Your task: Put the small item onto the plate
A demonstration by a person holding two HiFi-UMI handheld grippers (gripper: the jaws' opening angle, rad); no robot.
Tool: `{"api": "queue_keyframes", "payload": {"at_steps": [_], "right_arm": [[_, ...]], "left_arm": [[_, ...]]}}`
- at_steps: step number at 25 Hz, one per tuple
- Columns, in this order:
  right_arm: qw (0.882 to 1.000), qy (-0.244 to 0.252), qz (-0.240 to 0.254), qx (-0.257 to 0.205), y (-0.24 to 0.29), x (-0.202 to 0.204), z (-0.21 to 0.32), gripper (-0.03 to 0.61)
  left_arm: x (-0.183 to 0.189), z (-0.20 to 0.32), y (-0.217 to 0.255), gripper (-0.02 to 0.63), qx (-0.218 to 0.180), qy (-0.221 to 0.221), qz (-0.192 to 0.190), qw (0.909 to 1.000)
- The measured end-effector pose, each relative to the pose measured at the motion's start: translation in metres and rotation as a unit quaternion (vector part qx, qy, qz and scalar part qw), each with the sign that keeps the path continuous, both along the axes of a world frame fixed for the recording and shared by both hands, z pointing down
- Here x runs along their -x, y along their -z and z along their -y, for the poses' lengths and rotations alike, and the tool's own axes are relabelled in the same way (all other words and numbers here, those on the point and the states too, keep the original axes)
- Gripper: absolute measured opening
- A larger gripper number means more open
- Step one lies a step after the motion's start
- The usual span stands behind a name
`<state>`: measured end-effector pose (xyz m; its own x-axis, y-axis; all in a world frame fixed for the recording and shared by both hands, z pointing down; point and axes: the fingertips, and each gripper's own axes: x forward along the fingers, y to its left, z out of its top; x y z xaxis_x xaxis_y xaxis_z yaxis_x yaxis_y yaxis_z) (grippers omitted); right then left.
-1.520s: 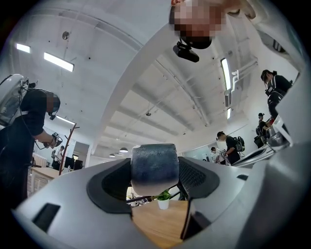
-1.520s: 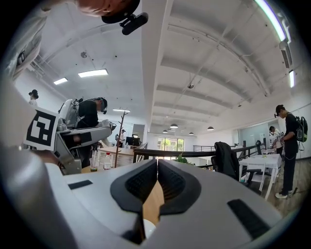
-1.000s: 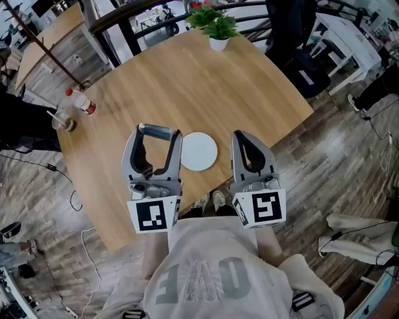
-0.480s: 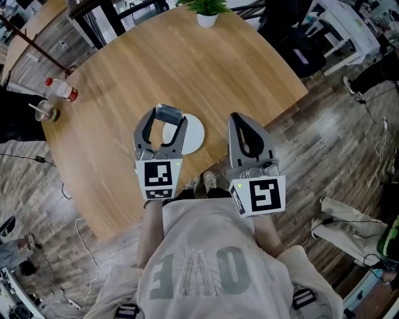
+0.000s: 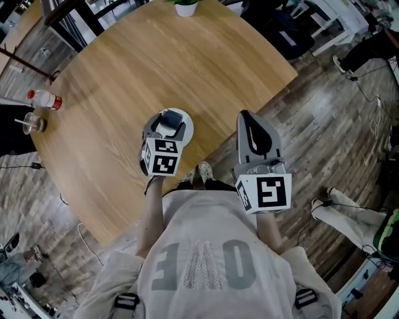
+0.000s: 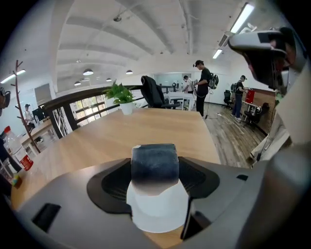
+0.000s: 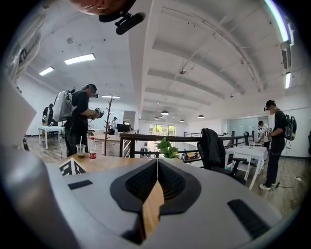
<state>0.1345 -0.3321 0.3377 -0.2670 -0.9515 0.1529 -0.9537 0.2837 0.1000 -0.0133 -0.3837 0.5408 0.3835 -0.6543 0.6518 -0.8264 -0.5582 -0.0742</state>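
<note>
A small dark grey block [image 6: 154, 165] sits clamped between the jaws of my left gripper [image 6: 155, 171]. In the head view that gripper [image 5: 167, 124] hangs over the white plate [image 5: 186, 119], which lies near the round wooden table's front edge. The left gripper view shows the plate [image 6: 160, 216] right under the block; I cannot tell whether they touch. My right gripper [image 5: 252, 124] is shut on nothing, to the right of the plate at the table's edge. In its own view the right gripper [image 7: 156, 168] shows its jaws pressed together.
A potted plant [image 5: 186, 7] stands at the table's far edge. A red-capped bottle [image 5: 43, 98] and a plastic cup [image 5: 31, 123] stand at the far left. Bare wooden table [image 5: 156, 62] lies beyond the plate. Chairs, desks and people fill the room behind.
My left gripper has carried the block to the right, from beside the plate to over it. The right gripper has kept its place, still shut.
</note>
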Motion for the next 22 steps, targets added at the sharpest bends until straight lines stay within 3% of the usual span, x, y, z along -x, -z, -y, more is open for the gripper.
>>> {"api": "queue_keyframes", "payload": {"at_steps": [5,12,18,22], "right_arm": [[1.0,-0.025,-0.001,0.015,-0.007,-0.012,-0.003,0.018],[0.999,-0.043,0.001,0.027,-0.014,-0.017,-0.006,0.018],[0.998,-0.044,0.003,0.035,-0.018,-0.018,-0.006,0.018],[0.998,-0.04,0.007,0.036,-0.019,-0.015,-0.006,0.018]], "left_arm": [[-0.002,-0.006,-0.037,0.299,0.068,-0.013,0.026,0.9973],[0.0,-0.011,-0.064,0.299,0.12,-0.024,0.047,0.9914],[-0.003,-0.011,-0.07,0.288,0.113,-0.03,0.064,0.991],[-0.007,-0.005,-0.06,0.288,0.082,-0.027,0.063,0.9943]]}}
